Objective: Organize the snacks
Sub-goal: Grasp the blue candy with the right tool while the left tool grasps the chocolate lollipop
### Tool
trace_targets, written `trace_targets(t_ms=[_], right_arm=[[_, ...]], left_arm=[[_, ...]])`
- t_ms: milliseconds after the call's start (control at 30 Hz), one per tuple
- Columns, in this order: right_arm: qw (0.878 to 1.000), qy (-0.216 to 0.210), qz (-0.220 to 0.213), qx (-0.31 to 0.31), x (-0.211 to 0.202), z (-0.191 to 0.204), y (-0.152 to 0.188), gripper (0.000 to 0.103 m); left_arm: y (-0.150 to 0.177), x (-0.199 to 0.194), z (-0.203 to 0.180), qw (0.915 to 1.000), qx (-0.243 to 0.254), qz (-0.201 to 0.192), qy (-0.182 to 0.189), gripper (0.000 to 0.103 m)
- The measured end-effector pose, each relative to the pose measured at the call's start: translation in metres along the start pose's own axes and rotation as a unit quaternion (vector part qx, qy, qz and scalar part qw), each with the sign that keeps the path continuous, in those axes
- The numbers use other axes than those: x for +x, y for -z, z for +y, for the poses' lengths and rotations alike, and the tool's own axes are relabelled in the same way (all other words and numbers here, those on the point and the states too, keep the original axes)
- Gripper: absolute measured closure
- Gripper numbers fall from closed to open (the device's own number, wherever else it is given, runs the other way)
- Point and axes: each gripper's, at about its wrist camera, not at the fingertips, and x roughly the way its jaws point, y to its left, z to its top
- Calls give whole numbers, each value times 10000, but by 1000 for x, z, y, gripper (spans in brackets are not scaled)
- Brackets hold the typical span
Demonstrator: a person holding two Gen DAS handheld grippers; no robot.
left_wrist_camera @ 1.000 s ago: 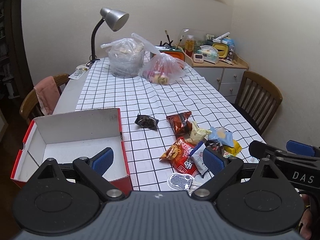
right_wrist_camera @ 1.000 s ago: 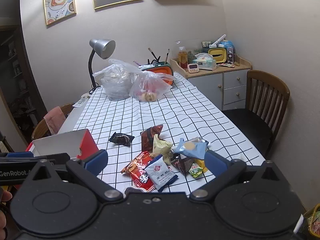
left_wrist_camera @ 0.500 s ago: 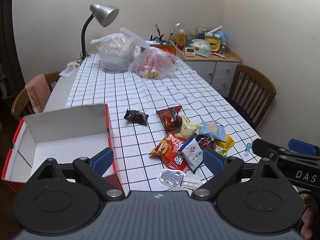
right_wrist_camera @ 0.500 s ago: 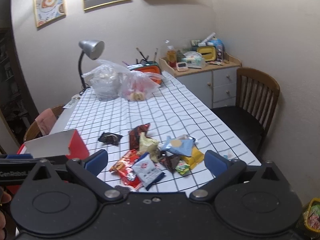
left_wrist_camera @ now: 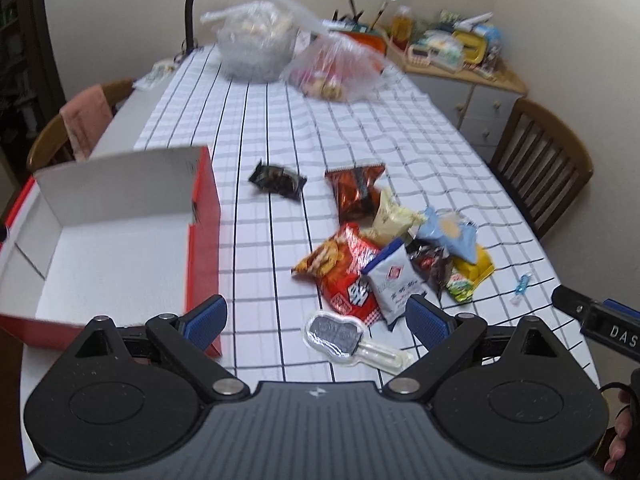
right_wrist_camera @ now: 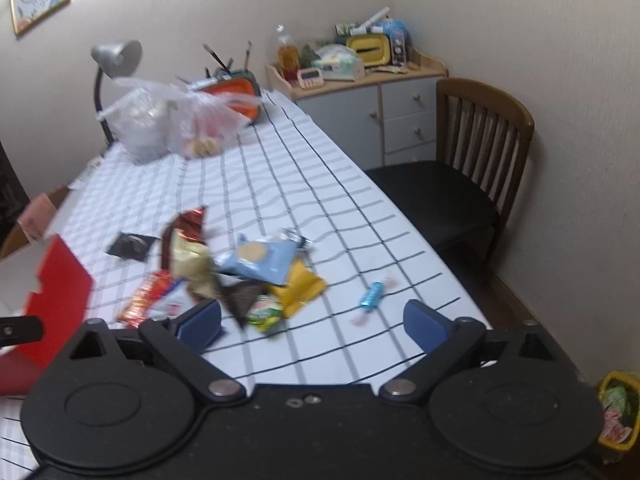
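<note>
A pile of snack packets lies on the checked tablecloth (left_wrist_camera: 280,128): a red-orange packet (left_wrist_camera: 344,272), a white-blue packet (left_wrist_camera: 394,282), a light blue packet (left_wrist_camera: 452,236) (right_wrist_camera: 260,258), a yellow one (right_wrist_camera: 298,286), a dark packet (left_wrist_camera: 278,180) apart to the left. An open red box (left_wrist_camera: 108,248) with a white inside stands at the left. A clear blister pack (left_wrist_camera: 340,334) lies nearest. My left gripper (left_wrist_camera: 316,322) is open and empty above the near table edge. My right gripper (right_wrist_camera: 314,326) is open and empty, near the pile.
A small blue wrapped candy (right_wrist_camera: 372,294) lies alone at the right. Two plastic bags (left_wrist_camera: 336,64), a desk lamp (right_wrist_camera: 110,68) and an orange container (right_wrist_camera: 236,94) stand at the far end. Wooden chairs (right_wrist_camera: 476,152) flank the table. A cluttered cabinet (right_wrist_camera: 360,92) stands behind.
Both grippers have moved forward and tilted down toward the table, so the snacks and box look closer. The right view swung right. Nothing was grasped.
</note>
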Motion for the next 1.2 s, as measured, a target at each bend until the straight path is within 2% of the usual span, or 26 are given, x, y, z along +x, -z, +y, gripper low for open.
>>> trace_targets(t_ms=[267,367,467,600,667,767,1200], right_arm=[[9993,118,319,-158,58,-30,-10,19],[9986,139,455,-250,77,-36,-12,26],[9976,155,599,-312,94,-39,-14,29],[9959,200,828,-289,115,-42,-19,38],[9951,174,951,-226,121,-45,-20,48],[9937,122,1100,-160,128,-48,-20,56],[9904,-50,1229,-636,136,-42,-21,81]], left_arm=[[3,39,-7,9972,-474,468,-353,6],[5,54,-7,9943,-692,675,-451,6],[6,66,-5,9907,-907,845,-562,6],[9,83,4,9809,-1412,1156,-678,6],[9,92,10,9740,-1695,1309,-739,6],[10,104,17,9657,-1981,1452,-841,7],[7,133,0,9571,-2195,1687,-855,8]])
